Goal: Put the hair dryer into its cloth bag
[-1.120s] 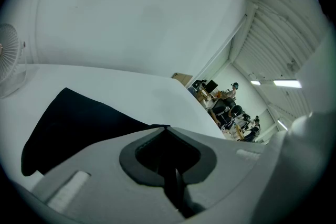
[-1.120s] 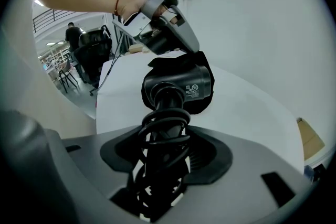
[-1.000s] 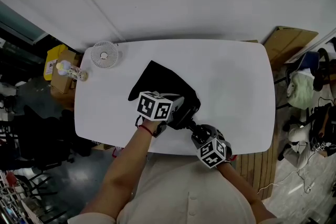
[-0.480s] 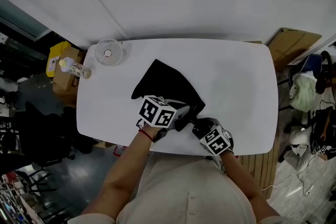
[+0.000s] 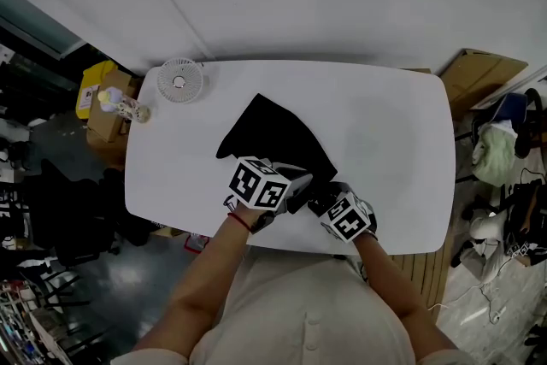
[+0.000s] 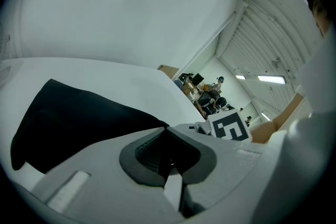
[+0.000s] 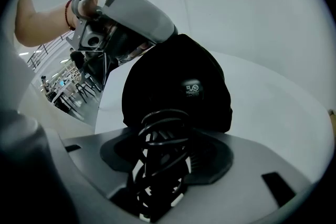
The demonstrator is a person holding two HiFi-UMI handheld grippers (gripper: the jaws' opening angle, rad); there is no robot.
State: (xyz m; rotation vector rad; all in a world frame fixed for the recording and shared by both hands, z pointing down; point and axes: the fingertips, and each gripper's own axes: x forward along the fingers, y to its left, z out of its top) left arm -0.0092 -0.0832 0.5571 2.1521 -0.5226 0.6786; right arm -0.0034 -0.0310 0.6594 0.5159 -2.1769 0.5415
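A black cloth bag (image 5: 272,132) lies in the middle of the white table (image 5: 393,141), its mouth toward me. My left gripper (image 5: 299,186) is shut on the bag's near edge; in the left gripper view the bag (image 6: 79,123) runs right up to the closed jaws. My right gripper (image 5: 324,203) sits close beside it at the bag's mouth. It is clamped on the hair dryer's coiled black cord (image 7: 160,160), which fills the wide gap between its jaws. Beyond the coil bulges a black mass with a small round label (image 7: 192,87); I cannot tell dryer from cloth there.
A small white fan (image 5: 179,79) stands at the table's far left corner, and a bottle (image 5: 125,107) sits just off that edge. To the right of the table are a cardboard sheet (image 5: 483,68) and floor clutter. The near table edge runs just under both grippers.
My right gripper has moved up and left, closing in on the left gripper and the bag's mouth. The black stretch of dryer seen between them earlier no longer shows. The left gripper keeps its hold.
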